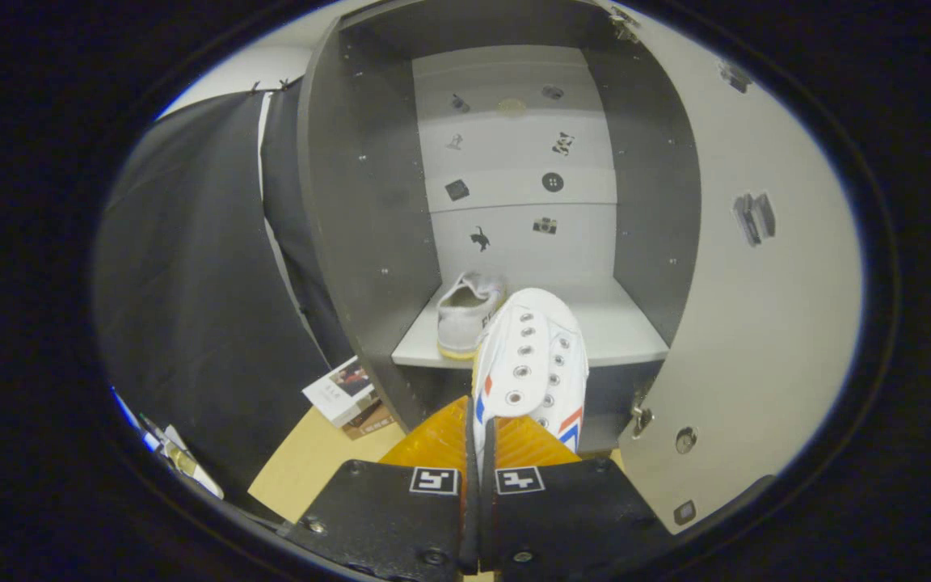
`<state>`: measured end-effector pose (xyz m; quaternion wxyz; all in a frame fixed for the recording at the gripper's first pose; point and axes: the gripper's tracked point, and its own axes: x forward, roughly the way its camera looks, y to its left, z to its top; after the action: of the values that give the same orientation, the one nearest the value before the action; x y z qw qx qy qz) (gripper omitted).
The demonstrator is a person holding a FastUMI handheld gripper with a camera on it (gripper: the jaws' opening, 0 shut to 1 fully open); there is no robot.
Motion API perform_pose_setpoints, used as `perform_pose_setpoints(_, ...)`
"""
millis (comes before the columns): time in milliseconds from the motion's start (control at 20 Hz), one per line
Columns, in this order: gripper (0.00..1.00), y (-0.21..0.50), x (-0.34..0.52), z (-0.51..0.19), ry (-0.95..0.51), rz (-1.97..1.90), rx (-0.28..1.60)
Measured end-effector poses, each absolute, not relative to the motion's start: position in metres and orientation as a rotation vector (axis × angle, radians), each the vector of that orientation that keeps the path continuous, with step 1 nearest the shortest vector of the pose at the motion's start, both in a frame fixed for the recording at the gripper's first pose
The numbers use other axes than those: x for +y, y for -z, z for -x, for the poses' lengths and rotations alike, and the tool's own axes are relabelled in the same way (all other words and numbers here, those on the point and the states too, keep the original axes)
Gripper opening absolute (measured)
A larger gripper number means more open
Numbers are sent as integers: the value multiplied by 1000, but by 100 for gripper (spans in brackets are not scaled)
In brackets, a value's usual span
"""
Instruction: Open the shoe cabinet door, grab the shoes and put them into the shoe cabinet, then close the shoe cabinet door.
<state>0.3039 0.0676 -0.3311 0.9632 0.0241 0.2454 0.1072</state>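
The shoe cabinet point(352, 202) stands open just ahead, its white door point(748, 323) swung out to the right. A white sneaker point(532, 364) with red and blue side marks is pinched between the fingers of my gripper point(479, 436), toe pointing into the cabinet and hovering at the front edge of the white shelf point(619, 331). A second white shoe point(465, 314) sits on that shelf at its left side, heel toward me. The gripper is shut on the sneaker's rear edge.
The cabinet's back wall carries small dark stickers. A small box and booklets point(348, 394) lie on the wooden floor point(312, 469) by the cabinet's lower left corner. Black cloth point(191, 283) hangs to the left.
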Motion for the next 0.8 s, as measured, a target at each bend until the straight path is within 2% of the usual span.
perform_pose_setpoints(400,4,309,49,-412,-155,88,484)
perform_pose_setpoints(800,4,352,15,-494,-96,233,616)
